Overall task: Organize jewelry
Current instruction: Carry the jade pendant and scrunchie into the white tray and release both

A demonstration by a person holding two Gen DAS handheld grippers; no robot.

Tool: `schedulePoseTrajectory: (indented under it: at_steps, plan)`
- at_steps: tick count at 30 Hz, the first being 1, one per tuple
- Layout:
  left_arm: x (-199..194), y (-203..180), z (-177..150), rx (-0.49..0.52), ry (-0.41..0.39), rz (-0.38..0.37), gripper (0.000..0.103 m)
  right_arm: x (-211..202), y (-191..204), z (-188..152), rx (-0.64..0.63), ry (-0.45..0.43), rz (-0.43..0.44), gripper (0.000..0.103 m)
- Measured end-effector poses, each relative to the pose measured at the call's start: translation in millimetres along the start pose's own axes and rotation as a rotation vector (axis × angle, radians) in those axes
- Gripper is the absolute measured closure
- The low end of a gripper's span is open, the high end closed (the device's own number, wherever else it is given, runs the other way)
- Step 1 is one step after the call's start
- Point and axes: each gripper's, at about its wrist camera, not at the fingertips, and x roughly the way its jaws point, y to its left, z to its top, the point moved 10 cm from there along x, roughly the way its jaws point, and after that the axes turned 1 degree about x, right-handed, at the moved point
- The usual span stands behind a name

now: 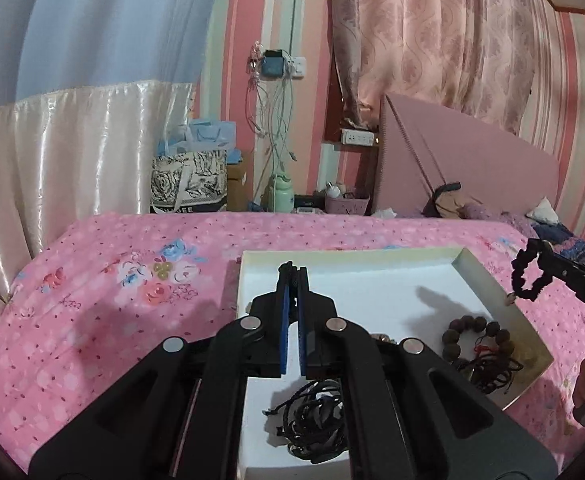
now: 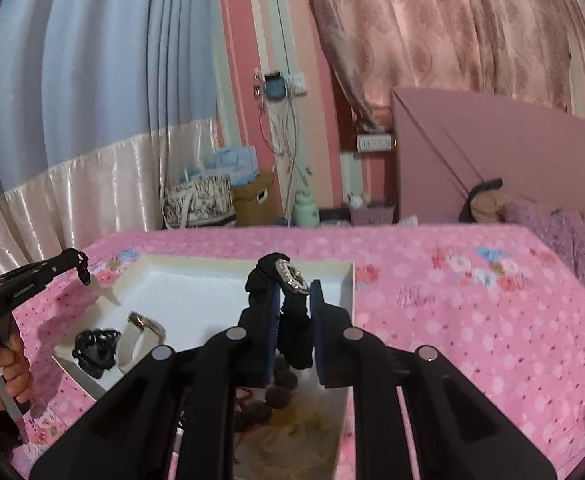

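A black scrunchie [image 2: 292,320] with a jeweled charm is clamped in the right gripper [image 2: 295,292] above the white tray [image 2: 196,280], hanging lengthwise downward. A small dark item, possibly cord, is pinched in the left gripper [image 1: 291,270].

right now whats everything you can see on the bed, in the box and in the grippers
box: one, white, open, on the pink floral bedspread
scrunchie: one, black with a sparkly charm, held over the box
bead bracelet: one, dark brown, right side of box
cord tangle: one, black, near end of box
strap: one, pale, beside the cord tangle
lace piece: one, small, black, held at the box's left edge
left gripper: shut on lace piece
right gripper: shut on scrunchie
hand: one, gripping the left handle
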Motion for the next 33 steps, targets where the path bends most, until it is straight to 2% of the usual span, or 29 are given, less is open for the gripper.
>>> schedulePoseTrajectory:
  at_steps: [8,19,22,33]
  plan:
    - [8.3,-6.2,-18.5,0.022,0.033,-0.007,0.102,17.0,-12.0,-16.7,0.035,0.039,-0.022,0.088]
    - [24.5,-11.4,-37.1,0.055,0.105,0.036,0.102,25.1,-6.4,-29.6,0.001,0.077,-0.028,0.088]
    - [26.3,-11.3,-39.1,0.076,0.104,0.057,0.102,26.8,-5.7,-31.2,-0.019,0.083,-0.044,0.088]
    - [26.9,-12.7,-43.9,0.058,0.097,0.041,0.102,33.8,-15.6,-38.7,-0.032,0.116,-0.096,0.088]
